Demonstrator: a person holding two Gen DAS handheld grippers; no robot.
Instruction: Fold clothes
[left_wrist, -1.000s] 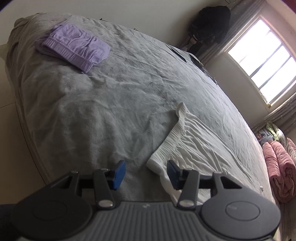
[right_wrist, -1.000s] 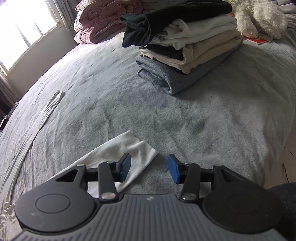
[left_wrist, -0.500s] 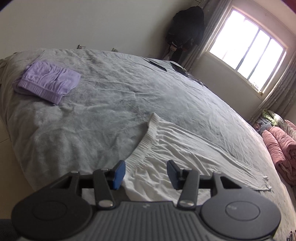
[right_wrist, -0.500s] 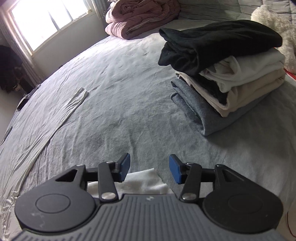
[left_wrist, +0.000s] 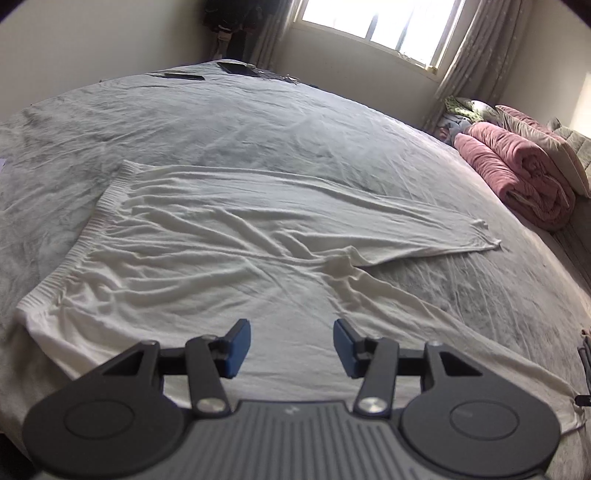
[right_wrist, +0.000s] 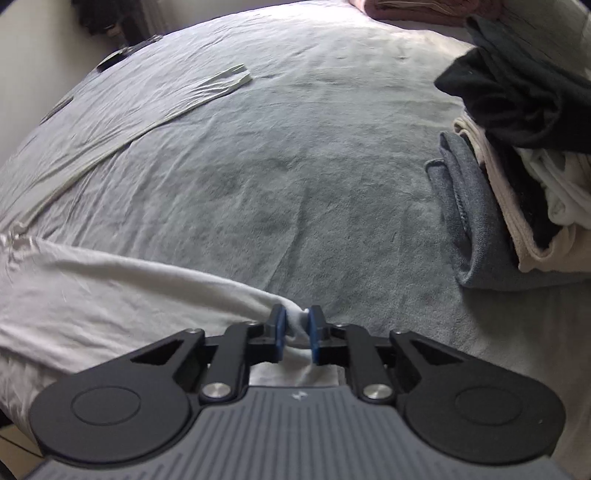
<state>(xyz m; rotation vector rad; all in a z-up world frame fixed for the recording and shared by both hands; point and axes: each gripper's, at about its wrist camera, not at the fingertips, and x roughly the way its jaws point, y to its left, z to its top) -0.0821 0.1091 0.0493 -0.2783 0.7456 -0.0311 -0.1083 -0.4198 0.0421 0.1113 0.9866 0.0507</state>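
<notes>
White trousers (left_wrist: 207, 236) lie spread flat on the grey bed (left_wrist: 258, 122), ribbed waistband at the left, one leg running to the right. My left gripper (left_wrist: 291, 345) hovers open over the near side of the fabric, nothing between its blue pads. In the right wrist view the near leg of the white trousers (right_wrist: 110, 291) runs from the left into my right gripper (right_wrist: 295, 326), whose jaws are closing and pinch the leg's end between the pads. The far leg's hem (right_wrist: 225, 79) lies up the bed.
A stack of folded clothes (right_wrist: 517, 184), black on top and grey at the bottom, sits right of my right gripper. Rolled pink bedding (left_wrist: 517, 173) lies at the bed's far right. Dark flat items (left_wrist: 240, 68) rest near the far edge under the window.
My left gripper swung right from beside the waistband to over the trousers; the purple folded garment left its view. My right gripper rolled, moved onto the leg's end and shut on it.
</notes>
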